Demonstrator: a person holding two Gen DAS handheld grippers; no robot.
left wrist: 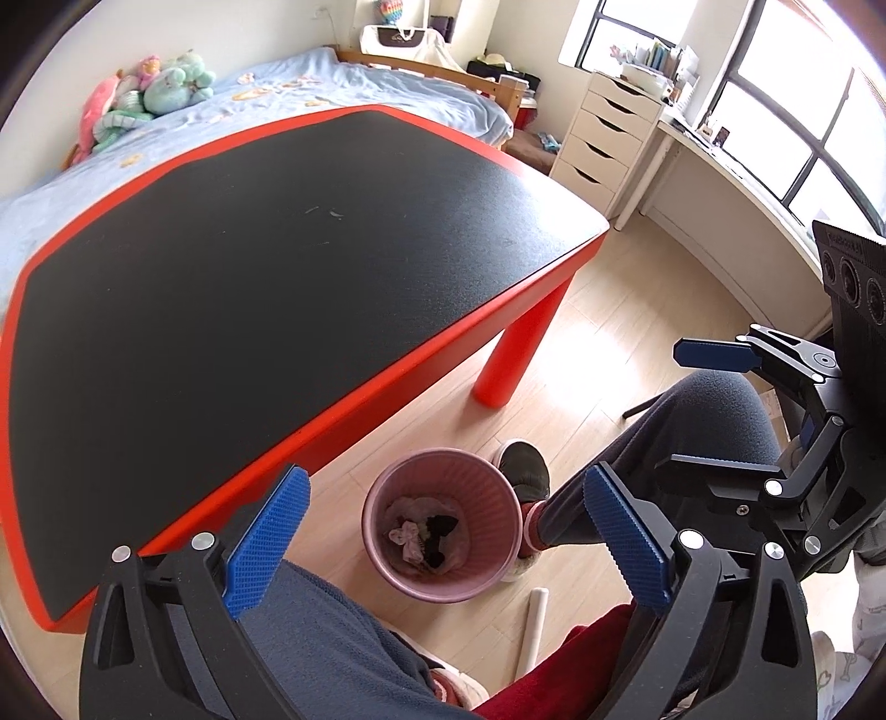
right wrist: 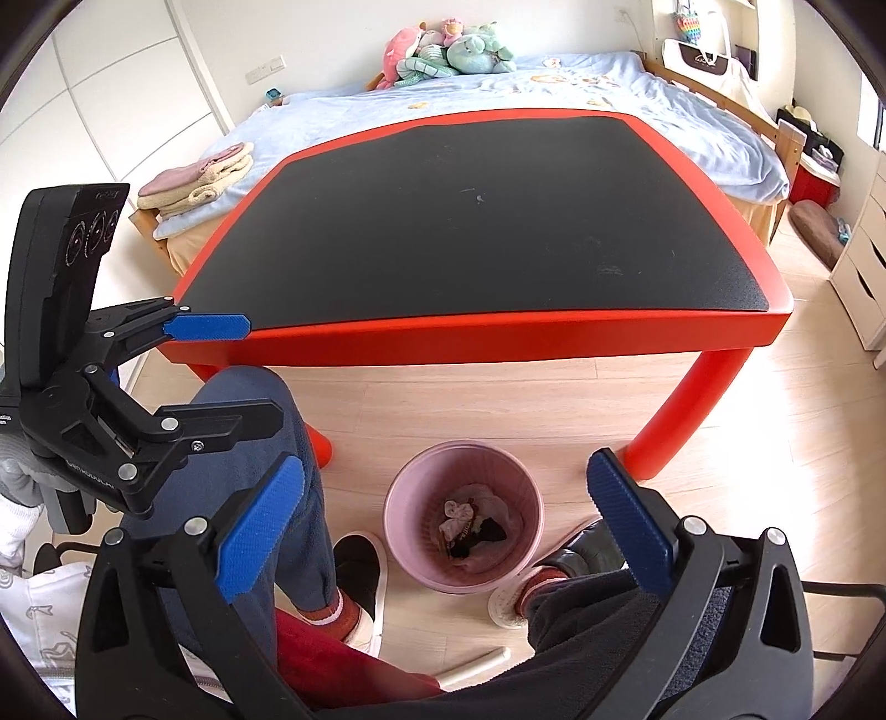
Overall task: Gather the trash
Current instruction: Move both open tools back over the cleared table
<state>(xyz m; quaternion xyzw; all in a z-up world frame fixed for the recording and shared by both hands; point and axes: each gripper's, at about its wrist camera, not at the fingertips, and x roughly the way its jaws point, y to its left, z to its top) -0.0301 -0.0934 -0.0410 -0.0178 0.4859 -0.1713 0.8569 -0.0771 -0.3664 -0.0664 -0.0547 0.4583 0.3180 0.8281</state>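
Stood in a bright bedroom: red table (right wrist: 498,338) on pale wood floor (left wrist: 637,277). Backed by blue bed (right wrist: 637,105), white drawers (left wrist: 603,138), windows (left wrist: 819,111).

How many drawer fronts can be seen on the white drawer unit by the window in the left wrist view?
5, stacked one above another on the white drawer unit between the bed and the window desk. The right wrist view cuts the unit off at its edge.

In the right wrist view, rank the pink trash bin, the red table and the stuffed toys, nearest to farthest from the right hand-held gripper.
From the right hand-held gripper:
1. Pink trash bin, on the floor just ahead.
2. Red table, beyond the bin.
3. Stuffed toys, on the bed's far side.
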